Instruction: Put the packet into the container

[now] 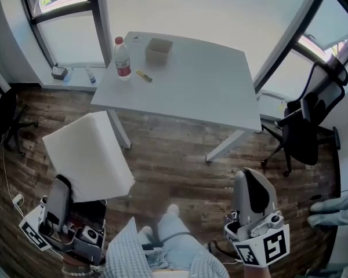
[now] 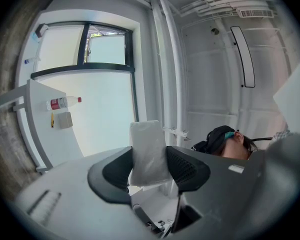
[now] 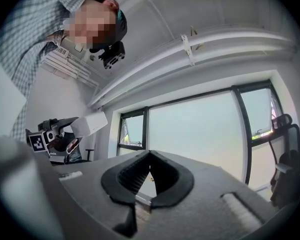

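Note:
The packet is a large white pouch, and my left gripper is shut on its lower end at the bottom left of the head view. In the left gripper view the packet stands pinched between the two black pads. The container is a small open tan box at the far side of the white table, well away from both grippers; it also shows small as the container. My right gripper hangs at the bottom right, shut with nothing in it.
A water bottle with a red label and a small yellow item lie on the table left of the container. A black office chair stands right of the table, another chair at the left wall. Wood floor lies between me and the table.

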Tool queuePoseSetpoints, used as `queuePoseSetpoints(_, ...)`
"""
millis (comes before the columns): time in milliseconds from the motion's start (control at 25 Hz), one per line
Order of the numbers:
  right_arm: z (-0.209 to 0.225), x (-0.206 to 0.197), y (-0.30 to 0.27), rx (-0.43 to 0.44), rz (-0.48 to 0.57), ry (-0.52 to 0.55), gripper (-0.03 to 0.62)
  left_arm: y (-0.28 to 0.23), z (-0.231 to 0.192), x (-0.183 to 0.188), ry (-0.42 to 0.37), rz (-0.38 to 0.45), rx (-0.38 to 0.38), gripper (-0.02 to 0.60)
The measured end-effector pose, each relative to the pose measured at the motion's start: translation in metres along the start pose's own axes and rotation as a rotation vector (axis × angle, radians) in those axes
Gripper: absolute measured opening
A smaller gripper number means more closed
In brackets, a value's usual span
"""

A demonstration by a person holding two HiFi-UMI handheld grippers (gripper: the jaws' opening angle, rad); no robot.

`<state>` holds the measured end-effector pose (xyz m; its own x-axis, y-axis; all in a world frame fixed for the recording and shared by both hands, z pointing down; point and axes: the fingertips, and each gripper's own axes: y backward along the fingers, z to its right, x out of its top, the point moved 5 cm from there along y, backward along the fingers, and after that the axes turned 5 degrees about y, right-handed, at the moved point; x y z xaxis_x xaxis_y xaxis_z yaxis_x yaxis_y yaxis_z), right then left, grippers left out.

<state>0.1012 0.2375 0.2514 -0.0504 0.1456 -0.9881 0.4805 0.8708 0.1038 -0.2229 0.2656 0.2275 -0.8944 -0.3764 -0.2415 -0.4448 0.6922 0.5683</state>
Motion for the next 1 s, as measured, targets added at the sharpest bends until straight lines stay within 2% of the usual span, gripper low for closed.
queuePoseSetpoints(640,0.079,-0.012,-0.045,0.041,0.043,0.022,0.002,-0.064,-0.035,-0.017,-0.06,0.043,-0.009,0.224)
queuePoseSetpoints(1000,0.092,-0.006,-0.052,0.037,0.079,0.02,0.002,-0.079,-0.028,-0.018,-0.091,0.05,-0.047,0.224)
